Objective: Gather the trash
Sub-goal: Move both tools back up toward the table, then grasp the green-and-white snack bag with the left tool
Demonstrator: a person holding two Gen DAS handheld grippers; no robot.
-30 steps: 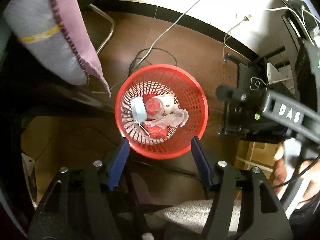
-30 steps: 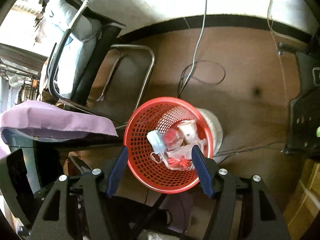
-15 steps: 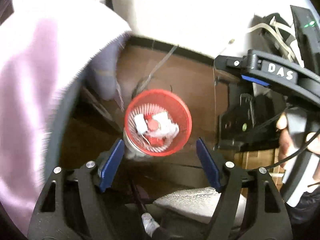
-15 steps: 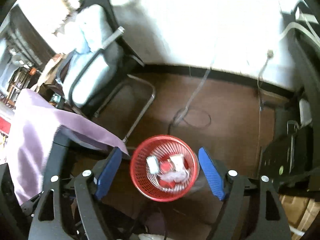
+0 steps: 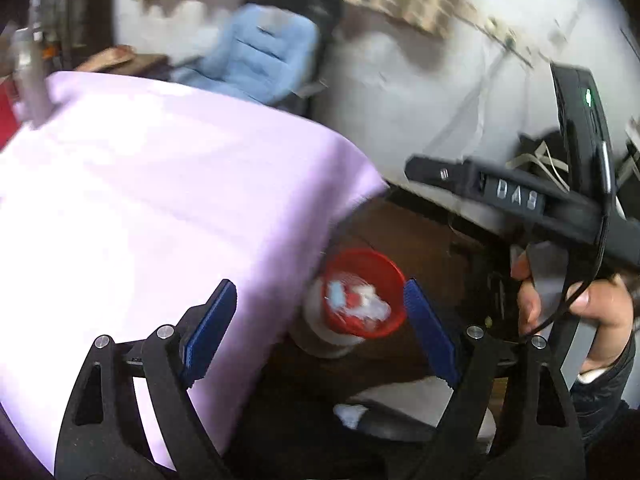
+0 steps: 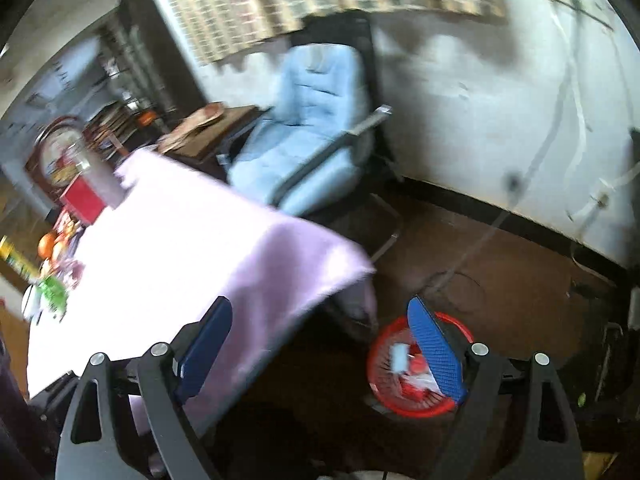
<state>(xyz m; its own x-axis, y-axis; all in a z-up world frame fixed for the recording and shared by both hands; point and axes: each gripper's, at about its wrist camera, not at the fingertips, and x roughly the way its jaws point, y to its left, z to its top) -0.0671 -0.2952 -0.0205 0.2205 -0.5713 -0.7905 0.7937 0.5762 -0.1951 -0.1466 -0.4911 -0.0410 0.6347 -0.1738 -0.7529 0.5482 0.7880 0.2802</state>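
Hovering high above the floor, both grippers are spread wide with nothing between their blue pads. The left gripper (image 5: 318,328) frames the red bin (image 5: 362,294), which sits on the brown floor just beside the overhanging corner of the pink tablecloth (image 5: 160,208). Trash (image 5: 356,302), blurred white, pale blue and red bits, already lies inside the bin. That placement makes sense: a bin tucked at the table corner is within easy reach for whatever is picked off the tabletop, and empty, open grippers suit a reach for the next piece.

The right gripper (image 6: 320,346) looks across the same cloth, with its right pad overlapping the bin (image 6: 400,380), so the bin's far side is partly hidden there.

Each view adds something. The left one shows the person's right hand (image 5: 568,312) gripping the handle of the other tool, and the bin's contents unobstructed. It shows little of the tabletop's far end beyond a blurred grey shape. The right one shows what the left misses: a red box (image 6: 82,200), oranges (image 6: 52,246) and green wrappers (image 6: 52,290) crowded at the cloth's far left edge, likely where remaining trash is, though blur makes it hard to tell trash from keepers. It also shows the blue chair (image 6: 312,132) in full against the wall, well apart from the bin.
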